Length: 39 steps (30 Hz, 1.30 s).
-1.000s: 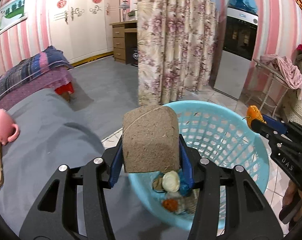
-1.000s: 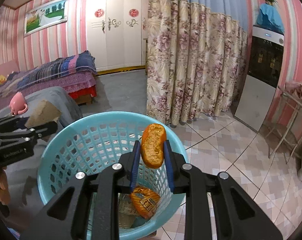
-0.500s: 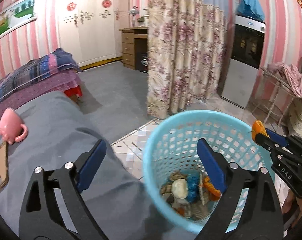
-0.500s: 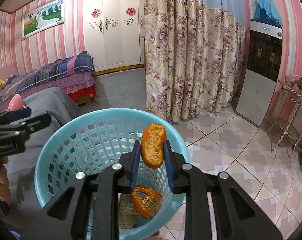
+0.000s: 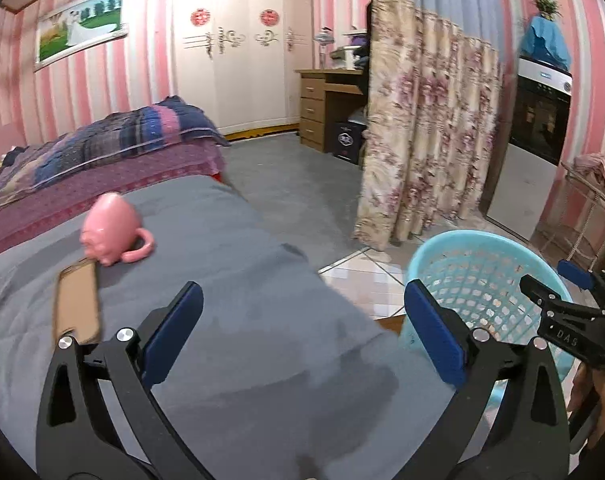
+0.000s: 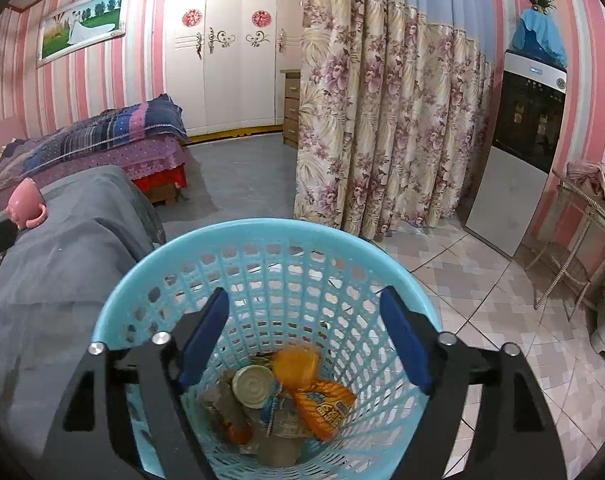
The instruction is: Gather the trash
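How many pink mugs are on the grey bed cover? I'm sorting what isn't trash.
1. The pink mug lies tipped on the grey bed cover, its mouth toward a flat brown card; both views show it.

text: "DAS" | on: right gripper (image 5: 562, 284) body

pink mug (image 5: 109, 235) | brown phone (image 5: 76, 306) | grey bedspread (image 5: 238, 312) | floral curtain (image 5: 426, 136)

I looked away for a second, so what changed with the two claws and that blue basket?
Both let go: the right gripper opened and its orange piece dropped into the basket; the left gripper, emptied earlier, swung toward the bed. The pink mug stayed put.
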Tool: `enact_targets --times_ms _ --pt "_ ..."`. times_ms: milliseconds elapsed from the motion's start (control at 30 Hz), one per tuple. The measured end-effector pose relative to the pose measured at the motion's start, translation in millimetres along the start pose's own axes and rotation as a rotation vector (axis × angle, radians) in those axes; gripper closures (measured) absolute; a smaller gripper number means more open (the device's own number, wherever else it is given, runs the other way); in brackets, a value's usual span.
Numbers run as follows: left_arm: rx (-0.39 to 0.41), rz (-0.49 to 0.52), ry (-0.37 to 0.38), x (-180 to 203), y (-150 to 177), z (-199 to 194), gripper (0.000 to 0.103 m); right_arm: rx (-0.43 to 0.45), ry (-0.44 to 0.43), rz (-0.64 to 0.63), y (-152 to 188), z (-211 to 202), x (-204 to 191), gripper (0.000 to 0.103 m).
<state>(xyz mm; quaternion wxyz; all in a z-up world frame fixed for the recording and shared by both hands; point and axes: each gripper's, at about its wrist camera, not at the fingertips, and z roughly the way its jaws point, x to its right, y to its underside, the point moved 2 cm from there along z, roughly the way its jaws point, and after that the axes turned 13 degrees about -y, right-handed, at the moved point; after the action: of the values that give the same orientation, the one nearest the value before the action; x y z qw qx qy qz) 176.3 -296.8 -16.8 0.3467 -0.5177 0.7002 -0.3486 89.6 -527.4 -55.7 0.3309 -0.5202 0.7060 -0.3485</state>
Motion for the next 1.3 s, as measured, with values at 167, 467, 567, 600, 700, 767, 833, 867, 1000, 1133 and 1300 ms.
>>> enact_targets --times_ms 167,467,567,600,700,767,833,867,1000,1133,1300 --pt "-0.001 -0.032 -0.035 -41.1 8.9 -24.3 0.006 0.021 0.003 0.001 -8.9 -20.8 -26.9 0.007" --pt "0.013 -0.118 -0.123 -121.6 37.3 -85.3 0.005 0.080 -0.072 -0.024 -12.4 -71.8 -111.3 0.005" --pt "0.006 -0.134 -0.149 -149.3 49.5 -100.2 0.005 0.080 -0.108 -0.037 -6.5 -86.5 -141.7 0.005" --pt "0.003 -0.136 -0.162 -157.8 53.8 -104.6 0.005 0.080 -0.116 -0.042 -5.1 -89.5 -149.6 0.005" --pt "-0.004 -0.151 -0.193 -180.0 63.7 -113.7 0.005 0.085 -0.147 -0.054 1.3 -101.1 -179.0 0.005" --pt "-0.011 -0.174 -0.207 -194.9 70.1 -117.7 0.005 0.090 -0.167 -0.065 5.4 -106.3 -199.7 0.005" --pt "-0.013 -0.181 -0.220 -208.7 75.4 -120.7 0.005 0.095 -0.180 -0.086 8.4 -109.5 -218.7 0.005" --pt "-0.012 -0.181 -0.225 -211.4 77.6 -121.5 0.005 0.095 -0.184 -0.092 9.8 -110.7 -224.7 0.005" --pt "-0.003 -0.188 -0.239 -225.4 84.5 -124.6 0.005 0.112 -0.203 -0.120 14.9 -112.5 -248.2 0.005" --pt "-0.016 -0.181 -0.258 -230.9 89.6 -117.6 0.005 0.116 -0.226 -0.151 25.1 -109.4 -264.6 0.005" --pt "0.000 -0.194 -0.254 -239.7 90.7 -118.2 0.005 0.096 -0.235 -0.144 33.1 -102.4 -274.4 0.005"
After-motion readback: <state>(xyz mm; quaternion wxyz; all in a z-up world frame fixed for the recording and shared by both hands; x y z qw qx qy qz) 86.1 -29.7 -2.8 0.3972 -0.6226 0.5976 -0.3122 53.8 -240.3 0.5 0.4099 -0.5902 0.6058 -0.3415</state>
